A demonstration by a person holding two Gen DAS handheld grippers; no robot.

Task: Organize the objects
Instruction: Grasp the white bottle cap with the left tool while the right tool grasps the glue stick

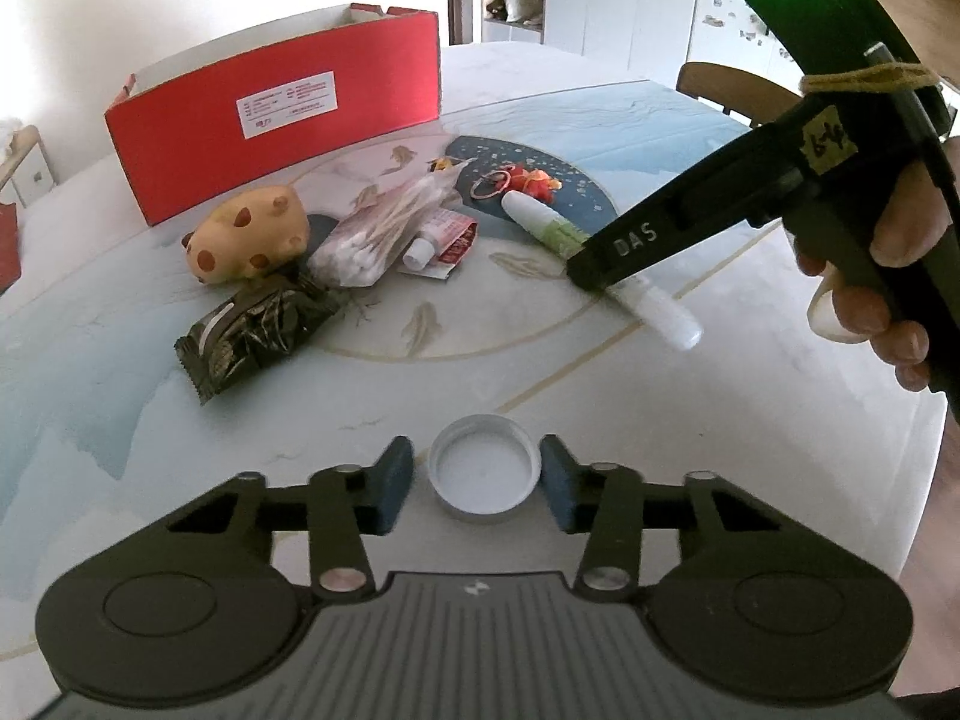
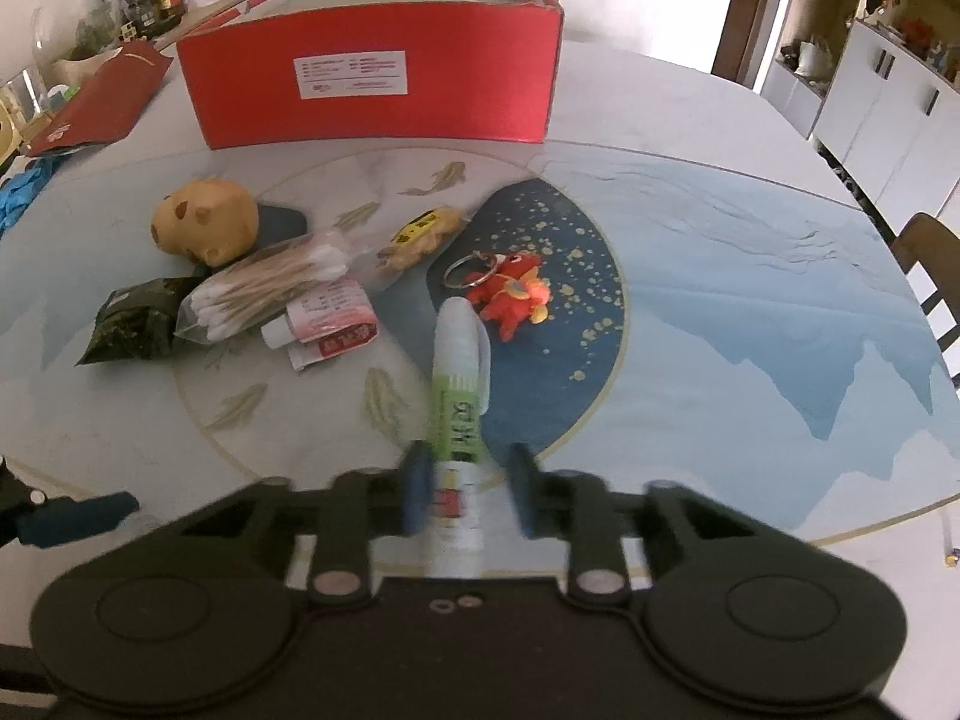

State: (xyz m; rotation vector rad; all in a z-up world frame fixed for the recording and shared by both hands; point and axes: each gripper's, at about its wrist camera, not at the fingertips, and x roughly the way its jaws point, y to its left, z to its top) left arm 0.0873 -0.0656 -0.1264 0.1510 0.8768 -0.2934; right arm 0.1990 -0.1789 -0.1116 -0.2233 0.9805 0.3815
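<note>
Red cardboard box [image 2: 384,90] is seen at the far side of the table [image 2: 720,276], open top, white label facing near. Left of centre, a dark snack packet [image 2: 129,324], a tan spotted toy [image 2: 204,228], a bag of cotton swabs [image 2: 270,294] and a small red-white tube [image 2: 327,330] are clustered, touching or overlapping. Further right a red plush keychain [image 2: 513,294] lies on the dark blue patch. A white bottle cap [image 1: 485,468], open side up, is flanked closely by the left gripper [image 1: 477,483], pads at its rim; contact cannot be confirmed. The white-green tube [image 2: 457,396] is bracketed by the right gripper [image 2: 468,489], narrowed around its body, blurred, so pressing cannot be told.
</note>
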